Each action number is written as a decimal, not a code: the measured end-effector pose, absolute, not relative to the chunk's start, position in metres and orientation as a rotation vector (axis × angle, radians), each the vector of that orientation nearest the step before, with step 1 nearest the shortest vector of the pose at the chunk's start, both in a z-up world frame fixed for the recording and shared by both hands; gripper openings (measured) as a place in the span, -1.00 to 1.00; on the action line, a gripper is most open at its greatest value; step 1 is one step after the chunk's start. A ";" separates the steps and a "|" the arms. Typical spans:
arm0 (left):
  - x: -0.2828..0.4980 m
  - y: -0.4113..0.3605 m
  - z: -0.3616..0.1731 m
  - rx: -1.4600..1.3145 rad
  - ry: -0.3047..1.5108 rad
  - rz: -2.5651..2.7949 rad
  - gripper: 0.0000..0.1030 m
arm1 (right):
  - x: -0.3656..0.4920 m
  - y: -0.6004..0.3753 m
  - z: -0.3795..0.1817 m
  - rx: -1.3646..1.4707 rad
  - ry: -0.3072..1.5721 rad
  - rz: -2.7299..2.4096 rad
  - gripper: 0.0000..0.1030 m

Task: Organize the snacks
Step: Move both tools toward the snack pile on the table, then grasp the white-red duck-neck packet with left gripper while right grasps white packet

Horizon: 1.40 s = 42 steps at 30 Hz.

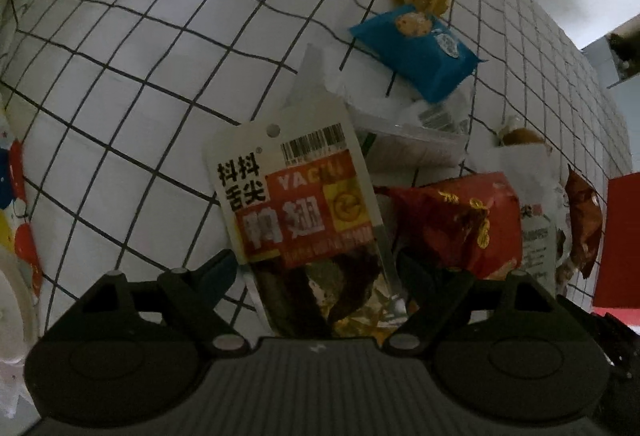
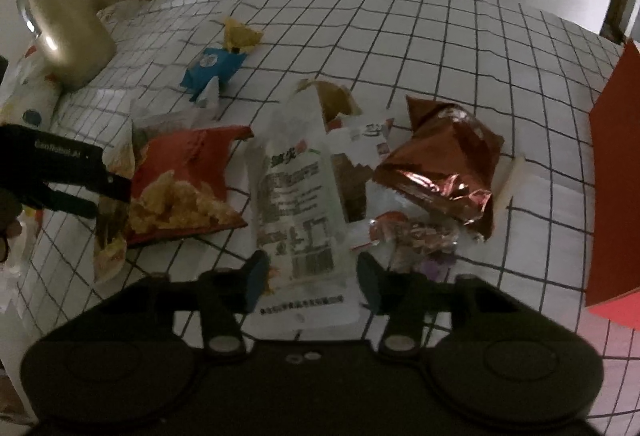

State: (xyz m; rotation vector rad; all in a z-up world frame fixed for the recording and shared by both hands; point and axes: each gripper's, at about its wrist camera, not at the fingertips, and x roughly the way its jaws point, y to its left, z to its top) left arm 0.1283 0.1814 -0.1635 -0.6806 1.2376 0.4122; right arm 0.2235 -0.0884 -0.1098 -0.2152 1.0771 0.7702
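The left tongs point(image 1: 316, 268) are pointing steeply down at the tabletop point(image 1: 132, 107), fingers spread wide on either side of a duck-wing pack point(image 1: 298, 203); the pads are sitting just off its edges, not pressing. That pack is showing a white header with a hang hole and a barcode, black Chinese characters, a red panel reading "YAC..." with large characters below, and a clear window with dark meat and gold foil. In the right wrist view the left tongs point(image 2: 106, 187) are coming in from the left edge over the same pack, with pale lettering on the black body too blurred to spell out.

The right tongs point(image 2: 312, 276) are angling down too, fingers part-way apart and straddling the bottom of a white pouch point(image 2: 298, 203); whether the pads are touching it is unclear. The pouch is lying back-up, covered in fine print, tables and a barcode, none of it legible.

Just left of the pouch a red chip bag point(image 2: 188, 179) is showing golden chips. To the right, a crumpled copper foil bag point(image 2: 444, 163) is resting on smaller wrappers. Further out, a blue cookie packet point(image 2: 212, 69) and a yellow wrapper point(image 2: 242, 33) are lying touching on the checked cloth. A red box point(image 2: 612, 195) is standing at the right edge.
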 end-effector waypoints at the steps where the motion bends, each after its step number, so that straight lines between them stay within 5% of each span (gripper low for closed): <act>1: 0.126 0.180 -0.163 -0.670 1.237 0.405 0.70 | 0.221 -0.087 -0.110 -0.228 1.076 0.780 -0.19; 7: 0.116 0.169 -0.161 -0.620 1.236 0.375 0.67 | 0.210 -0.083 -0.107 -0.256 1.091 0.842 -0.41; 16: 0.111 0.160 -0.160 -0.566 1.229 0.361 0.65 | 0.215 -0.071 -0.120 -0.226 1.152 0.814 0.00; 23: 0.104 0.162 -0.157 -0.571 1.205 0.369 0.43 | 0.213 -0.078 -0.115 -0.173 1.116 0.780 -0.93; 32: 0.092 0.165 -0.145 -0.594 1.147 0.316 -0.07 | 0.194 -0.083 -0.098 -0.123 1.061 0.812 -1.00; 42: 0.084 0.165 -0.137 -0.633 1.121 0.298 -0.07 | 0.181 -0.084 -0.101 -0.149 1.063 0.795 -0.98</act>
